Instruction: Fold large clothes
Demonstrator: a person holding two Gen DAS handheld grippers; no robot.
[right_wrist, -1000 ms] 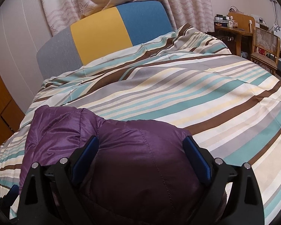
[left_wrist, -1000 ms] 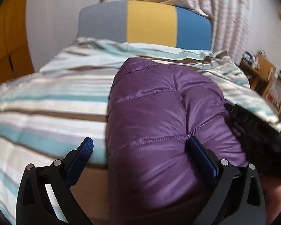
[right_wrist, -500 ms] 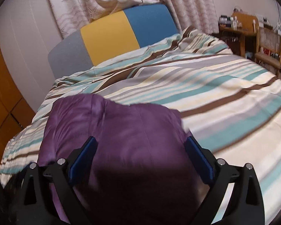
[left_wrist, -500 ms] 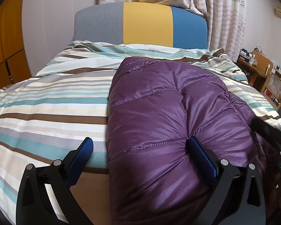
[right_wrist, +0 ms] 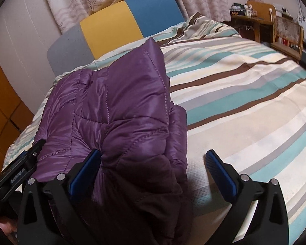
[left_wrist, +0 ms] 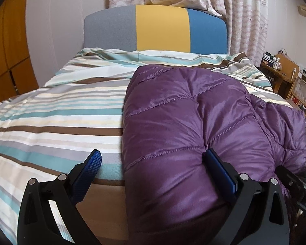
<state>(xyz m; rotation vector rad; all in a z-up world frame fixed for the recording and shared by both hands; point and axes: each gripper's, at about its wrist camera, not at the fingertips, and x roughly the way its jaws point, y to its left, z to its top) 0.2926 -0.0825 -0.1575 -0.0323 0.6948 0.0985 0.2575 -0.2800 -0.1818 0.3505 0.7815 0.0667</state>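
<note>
A purple quilted puffer jacket [left_wrist: 193,126] lies folded on a striped bed [left_wrist: 51,122]. My left gripper [left_wrist: 153,167] is open, its jaws wide apart; the right fingertip [left_wrist: 218,167] presses into the jacket's near edge and the left one is over the bedding. In the right wrist view the jacket [right_wrist: 120,110] lies at the left. My right gripper [right_wrist: 153,163] is open, its left fingertip [right_wrist: 87,167] pushed against the jacket's near fold and its right one over the bedspread [right_wrist: 244,102]. Each gripper's body shows at the edge of the other's view.
A grey, yellow and blue headboard [left_wrist: 159,32] stands at the far end of the bed, with curtains behind. A wooden desk and a cane chair [right_wrist: 285,32] stand right of the bed. An orange wardrobe [left_wrist: 6,61] stands on the left.
The right gripper has shifted right, so the jacket now lies at its left finger instead of filling the space between both. The left view has tilted up a little. A dark furry part is out of sight.
</note>
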